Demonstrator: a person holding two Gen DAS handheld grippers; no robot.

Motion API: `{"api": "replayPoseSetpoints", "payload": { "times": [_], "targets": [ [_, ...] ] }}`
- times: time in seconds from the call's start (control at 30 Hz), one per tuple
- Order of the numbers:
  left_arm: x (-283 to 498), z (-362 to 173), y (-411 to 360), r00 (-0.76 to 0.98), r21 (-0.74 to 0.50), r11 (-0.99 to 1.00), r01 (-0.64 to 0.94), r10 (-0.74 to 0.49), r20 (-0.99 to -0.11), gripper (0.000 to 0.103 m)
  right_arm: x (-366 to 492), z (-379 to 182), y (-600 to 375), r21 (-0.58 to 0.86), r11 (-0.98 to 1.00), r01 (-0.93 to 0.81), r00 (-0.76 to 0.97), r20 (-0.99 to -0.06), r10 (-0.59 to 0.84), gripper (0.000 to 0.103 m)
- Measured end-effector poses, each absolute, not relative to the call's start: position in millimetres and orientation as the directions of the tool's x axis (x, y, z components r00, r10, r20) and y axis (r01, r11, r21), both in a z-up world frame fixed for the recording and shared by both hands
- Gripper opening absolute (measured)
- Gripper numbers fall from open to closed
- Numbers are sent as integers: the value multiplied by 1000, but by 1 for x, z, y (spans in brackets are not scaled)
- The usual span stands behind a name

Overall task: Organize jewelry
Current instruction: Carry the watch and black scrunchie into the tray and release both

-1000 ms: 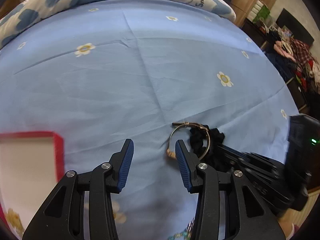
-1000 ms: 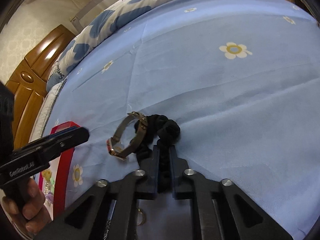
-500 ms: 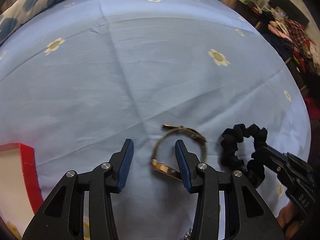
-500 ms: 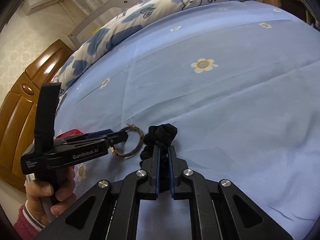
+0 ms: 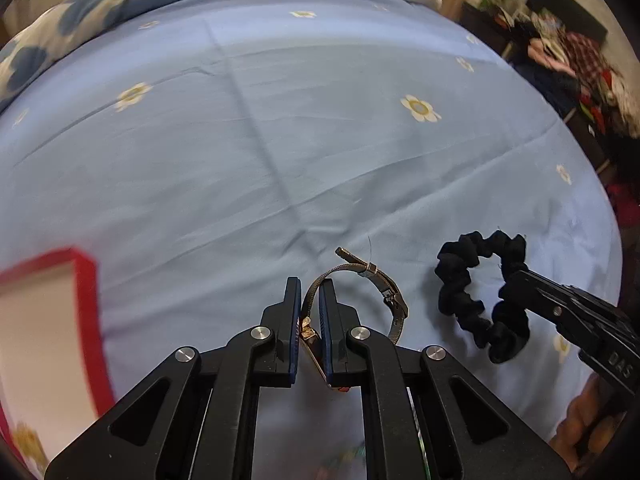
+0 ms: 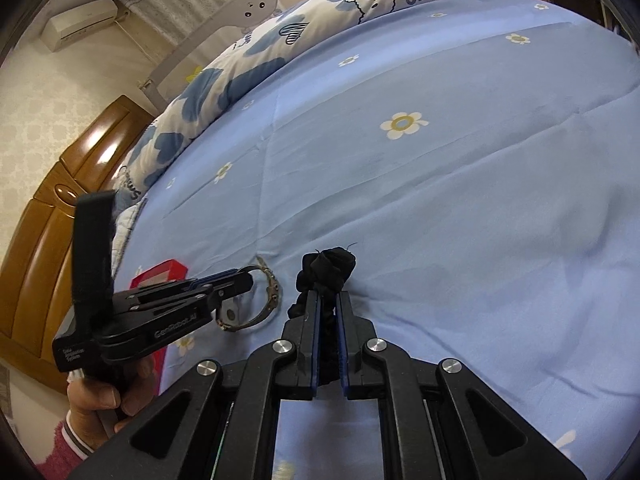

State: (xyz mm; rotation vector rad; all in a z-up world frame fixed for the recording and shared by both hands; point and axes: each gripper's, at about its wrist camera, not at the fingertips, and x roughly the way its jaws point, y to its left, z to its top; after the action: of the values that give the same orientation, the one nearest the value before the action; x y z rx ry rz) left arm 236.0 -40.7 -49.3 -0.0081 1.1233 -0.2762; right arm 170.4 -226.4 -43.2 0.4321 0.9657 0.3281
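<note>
One watch (image 5: 394, 304), one black scrunchie (image 5: 478, 300), one red-rimmed box (image 5: 86, 320), all near the bed's (image 5: 280, 120) front edge. Left gripper (image 5: 310, 304) has just closed, pinching the watch band; watch face mostly hidden between its fingers. Right gripper (image 6: 328, 312) is clamped on the scrunchie, apart from the watch. Box is blurred, cut off at left. Quilt (image 6: 280, 40) along the far edge.
</note>
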Motion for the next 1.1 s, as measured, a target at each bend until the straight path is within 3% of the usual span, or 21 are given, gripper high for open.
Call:
{"api": "replayPoseSetpoints", "payload": {
  "times": [0.57, 1.1],
  "targets": [
    [153, -2, 75, 518, -232, 973, 7, -202, -832, 7, 146, -18, -138, 501, 829, -249, 466, -688, 556, 7],
    [126, -3, 162, 553, -220, 964, -150, -103, -827, 7, 146, -2, -41, 504, 772, -388, 392, -668, 633, 7]
  ]
}}
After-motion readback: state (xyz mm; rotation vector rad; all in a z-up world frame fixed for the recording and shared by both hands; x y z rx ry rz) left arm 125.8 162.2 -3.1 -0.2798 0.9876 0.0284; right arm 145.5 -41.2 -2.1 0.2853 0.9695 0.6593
